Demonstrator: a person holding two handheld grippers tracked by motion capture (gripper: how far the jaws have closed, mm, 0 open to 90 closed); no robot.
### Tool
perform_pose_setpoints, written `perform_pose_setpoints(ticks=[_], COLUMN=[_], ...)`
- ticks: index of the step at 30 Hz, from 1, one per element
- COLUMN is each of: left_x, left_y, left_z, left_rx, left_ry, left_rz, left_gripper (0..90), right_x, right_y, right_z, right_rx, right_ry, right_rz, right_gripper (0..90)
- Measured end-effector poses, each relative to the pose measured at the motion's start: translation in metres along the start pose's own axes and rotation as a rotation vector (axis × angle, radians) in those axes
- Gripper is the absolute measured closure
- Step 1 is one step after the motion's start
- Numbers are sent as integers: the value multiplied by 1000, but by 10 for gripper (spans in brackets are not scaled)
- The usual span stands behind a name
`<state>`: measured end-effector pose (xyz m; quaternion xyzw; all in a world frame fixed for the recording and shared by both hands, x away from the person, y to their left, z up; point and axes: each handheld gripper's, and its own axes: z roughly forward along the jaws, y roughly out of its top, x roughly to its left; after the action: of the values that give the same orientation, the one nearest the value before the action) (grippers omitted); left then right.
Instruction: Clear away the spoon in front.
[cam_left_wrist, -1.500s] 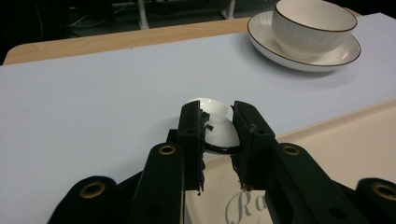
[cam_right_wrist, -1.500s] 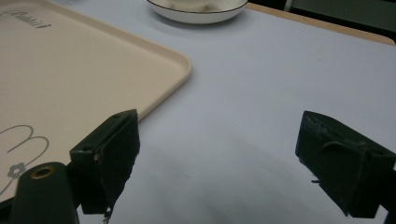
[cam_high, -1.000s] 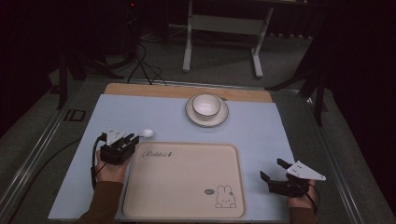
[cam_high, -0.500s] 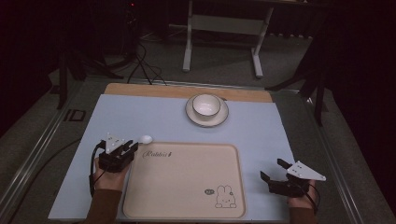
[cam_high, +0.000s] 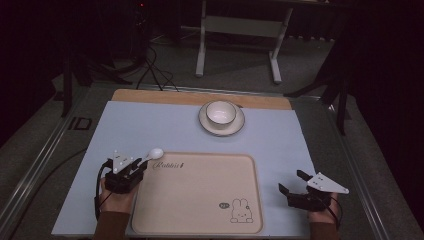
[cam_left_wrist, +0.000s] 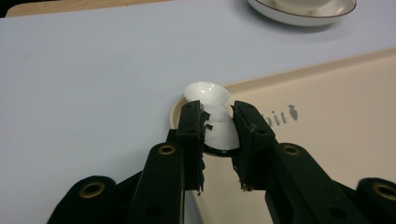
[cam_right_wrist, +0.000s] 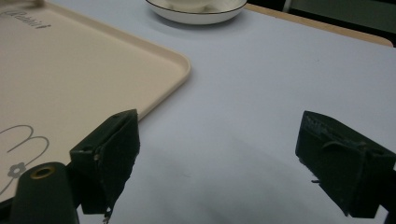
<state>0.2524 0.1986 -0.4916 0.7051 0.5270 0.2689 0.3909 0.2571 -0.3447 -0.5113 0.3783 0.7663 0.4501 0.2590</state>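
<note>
The beige tray (cam_high: 200, 200) carries a script word at its far-left corner, too blurred to read; "ID" marks the table frame (cam_high: 80, 123), left.

Spoon (cam_left_wrist: 212, 116) handle hidden between left gripper (cam_left_wrist: 219, 128) jaws

Overhead plus two close claw-level views

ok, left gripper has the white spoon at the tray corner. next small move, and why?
Probably carry it a little further over the tray and lower it. The left gripper is shut on the white spoon, whose bowl sits right at the tray's rounded corner rim, half over the blue mat. The right gripper rests open, apart.
</note>
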Motion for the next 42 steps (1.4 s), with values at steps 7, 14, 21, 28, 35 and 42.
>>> perform_pose_setpoints(ticks=[7,14,21,28,35,42], left_x=[-6,-9,-16,-17,-13,-2], left_y=[-8,-14,-21,-22,-18,-9], left_z=[-3,-6,-8,-6,-4,-2], left_rx=[19,36,64,81,58,-6], left_ry=[4,-1,4,3,6,21], left_rz=[-1,-14,-17,-20,-17,14], left_gripper=[739,736,723,606,511,449], right_x=[0,0,0,0,0,1], right_y=[0,0,0,0,0,0], right_z=[0,0,0,0,0,-1], right_rx=[1,1,2,3,3,1], right_ry=[-1,-1,0,0,0,-2], right_rz=[0,-1,-1,0,-2,-1], right_gripper=[135,135,135,135,135,135])
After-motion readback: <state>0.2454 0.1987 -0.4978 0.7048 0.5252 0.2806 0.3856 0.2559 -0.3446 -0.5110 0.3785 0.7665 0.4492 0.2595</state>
